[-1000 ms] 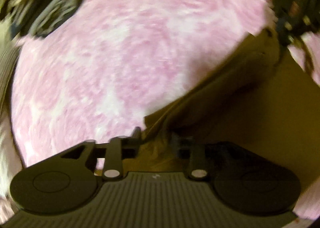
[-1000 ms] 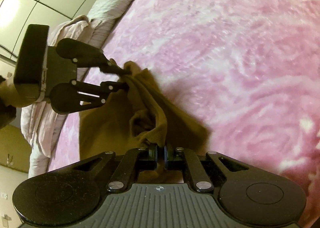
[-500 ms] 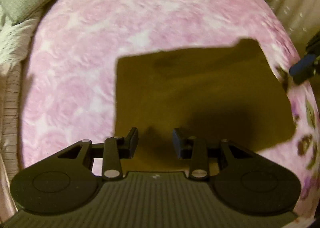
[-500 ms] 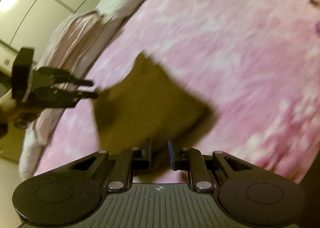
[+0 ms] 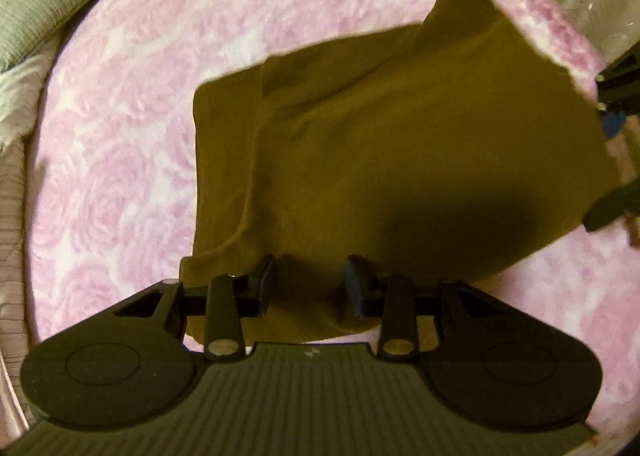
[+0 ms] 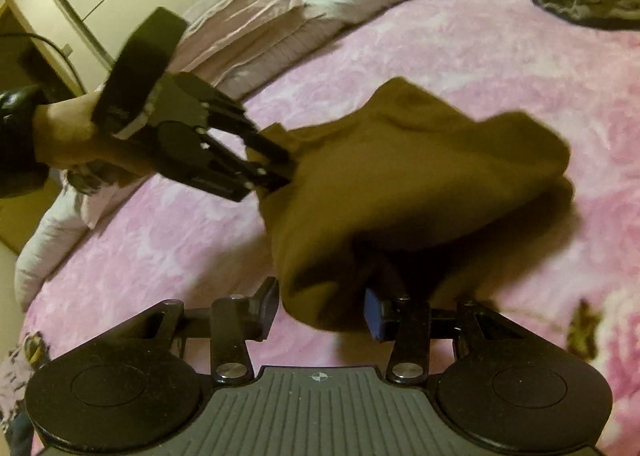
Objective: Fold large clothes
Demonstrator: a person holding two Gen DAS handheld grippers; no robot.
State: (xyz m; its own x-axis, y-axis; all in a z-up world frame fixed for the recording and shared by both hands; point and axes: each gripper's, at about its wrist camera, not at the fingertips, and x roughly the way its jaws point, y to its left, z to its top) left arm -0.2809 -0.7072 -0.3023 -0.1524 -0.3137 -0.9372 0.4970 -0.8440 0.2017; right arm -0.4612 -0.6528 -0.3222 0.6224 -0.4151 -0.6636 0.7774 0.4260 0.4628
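Left gripper point(image 5: 310, 282) gapes wide over the near hem of the brown garment point(image 5: 400, 144) lying on the pink rose blanket point(image 5: 120, 176), right gripper point(image 6: 322, 306) equally spread around a blurred fold, contact hard to judge.

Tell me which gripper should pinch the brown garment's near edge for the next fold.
Probably the left gripper: it is open, with the brown garment lying flat between its fingers. The right gripper is also open, but faces a bunched, blurred corner, so its grip looks less sure.
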